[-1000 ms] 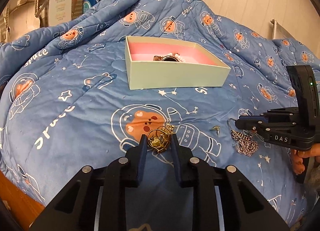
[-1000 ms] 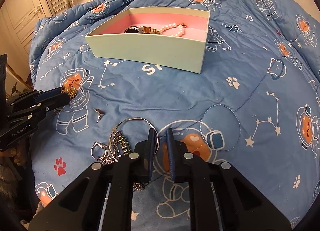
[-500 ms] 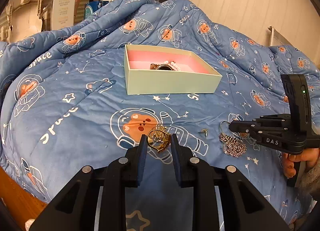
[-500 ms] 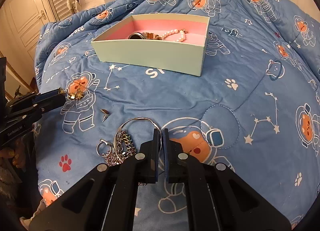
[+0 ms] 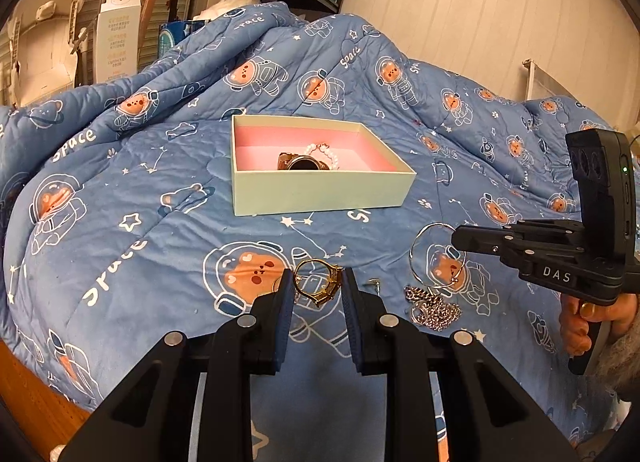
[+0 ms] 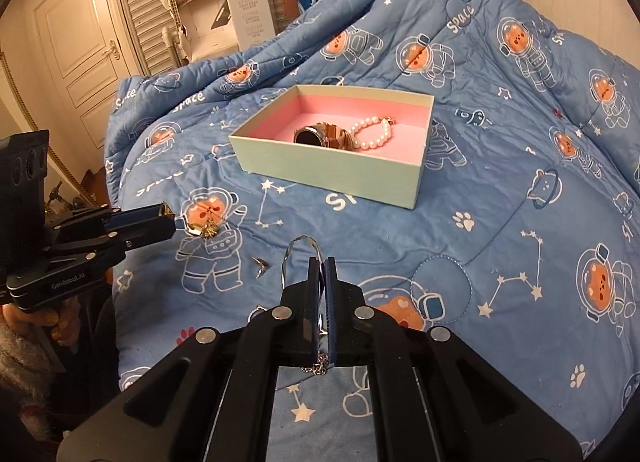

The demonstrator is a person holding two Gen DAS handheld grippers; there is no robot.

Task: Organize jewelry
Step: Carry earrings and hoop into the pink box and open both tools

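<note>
Jaws of both grippers clamp jewelry: left [image 5: 316,289] gold piece [image 5: 318,287], right [image 6: 324,262] silver hoop [image 6: 294,256].

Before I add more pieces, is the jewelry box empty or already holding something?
Not empty. The open box already holds a watch and a pearl bracelet on its pink lining.

We see a gold ring [image 5: 318,282] gripped upright; a silver hoop [image 5: 437,256] with chain [image 5: 434,308] lifted; a stud [image 5: 374,283] on the quilt; watch [image 6: 320,136] and pearls [image 6: 370,134] in the pink-lined box [image 6: 332,166].
</note>
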